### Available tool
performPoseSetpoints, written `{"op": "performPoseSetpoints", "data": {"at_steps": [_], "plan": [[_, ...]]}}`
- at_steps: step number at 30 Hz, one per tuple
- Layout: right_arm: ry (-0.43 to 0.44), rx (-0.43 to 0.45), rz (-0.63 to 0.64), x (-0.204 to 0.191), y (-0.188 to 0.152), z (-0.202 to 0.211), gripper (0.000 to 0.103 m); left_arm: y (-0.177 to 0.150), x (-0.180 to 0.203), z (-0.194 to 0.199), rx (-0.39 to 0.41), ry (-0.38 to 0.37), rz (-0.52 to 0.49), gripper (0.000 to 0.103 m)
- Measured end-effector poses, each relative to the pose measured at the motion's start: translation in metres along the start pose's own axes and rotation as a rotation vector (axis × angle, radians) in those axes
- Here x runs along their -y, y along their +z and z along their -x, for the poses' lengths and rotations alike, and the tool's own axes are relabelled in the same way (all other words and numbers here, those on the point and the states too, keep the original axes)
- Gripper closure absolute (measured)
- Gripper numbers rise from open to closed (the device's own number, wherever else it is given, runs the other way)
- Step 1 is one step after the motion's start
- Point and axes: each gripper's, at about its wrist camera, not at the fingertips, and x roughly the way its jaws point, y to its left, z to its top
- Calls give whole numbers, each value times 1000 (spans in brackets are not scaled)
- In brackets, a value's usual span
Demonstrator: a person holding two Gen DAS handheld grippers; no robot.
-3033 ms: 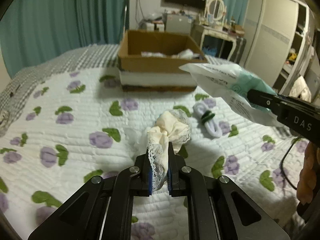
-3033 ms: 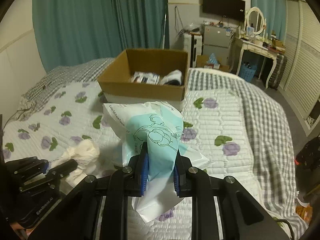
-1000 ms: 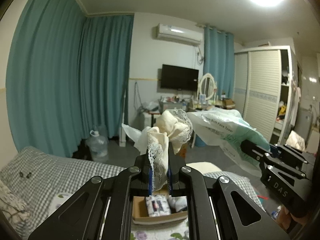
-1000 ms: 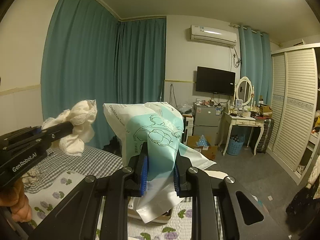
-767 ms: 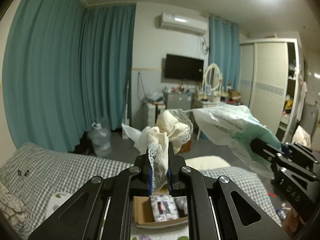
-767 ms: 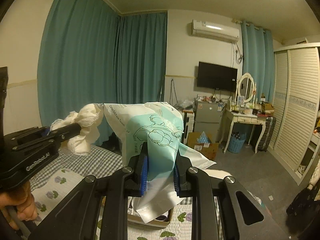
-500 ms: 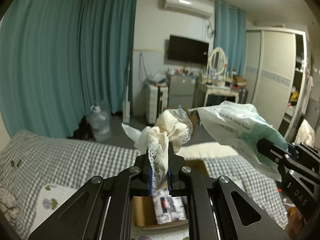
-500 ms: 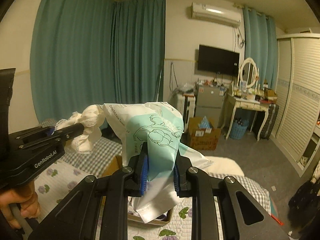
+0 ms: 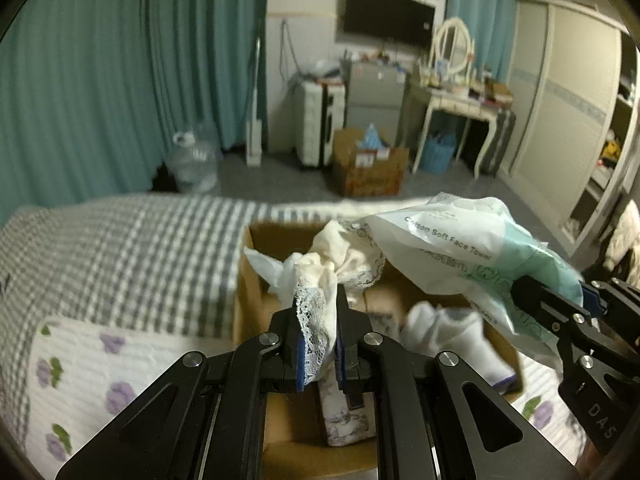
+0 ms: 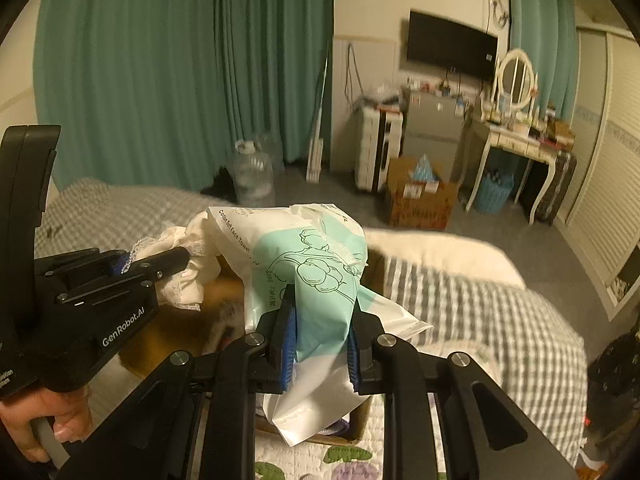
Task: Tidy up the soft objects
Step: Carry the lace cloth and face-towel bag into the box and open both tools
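My left gripper [image 9: 318, 344] is shut on a cream lace-trimmed cloth [image 9: 340, 260] and holds it over the open cardboard box [image 9: 250, 280]; the cloth also shows in the right wrist view [image 10: 184, 272]. My right gripper [image 10: 320, 334] is shut on a white and mint face-towel pack [image 10: 304, 264], held above the box beside the cloth; the pack also shows in the left wrist view [image 9: 460, 248]. Inside the box lie white socks [image 9: 444, 328] and a printed packet [image 9: 348, 420].
The box sits on a bed with a flowered quilt [image 9: 92, 368] and a grey checked blanket [image 9: 120, 248]. Beyond the bed are teal curtains [image 10: 160, 72], a water jug [image 10: 252, 176], a floor carton [image 10: 420, 196] and a dressing table [image 10: 516, 132].
Both grippers have tilted down from facing the room and come lower over the box. The box interior now fills the lower view. Both still hold their items.
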Motion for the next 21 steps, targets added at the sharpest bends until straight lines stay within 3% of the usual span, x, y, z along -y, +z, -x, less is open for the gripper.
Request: {"op": "performPoseSetpoints", "data": {"at_steps": [7,11,15,19,21], "plan": [[-14,-105,-14,7,-23,-48,83,-15,1,-29,-73,12,2,93],[-16,-142,-29,6,-31,-63,82,-21,7,-31,-65,49,-35,91],[-26,-146,-16,1,-36,-64,81,-20,1,-31,-67,38,-11,86],[-7,-102,-30,-1,-34,-50,63,-16,-6,-21,-59,33,18,85],[-19,-79,-31,0,-32,-39,55,-12,-7,-15,-57,40,22,72]]}}
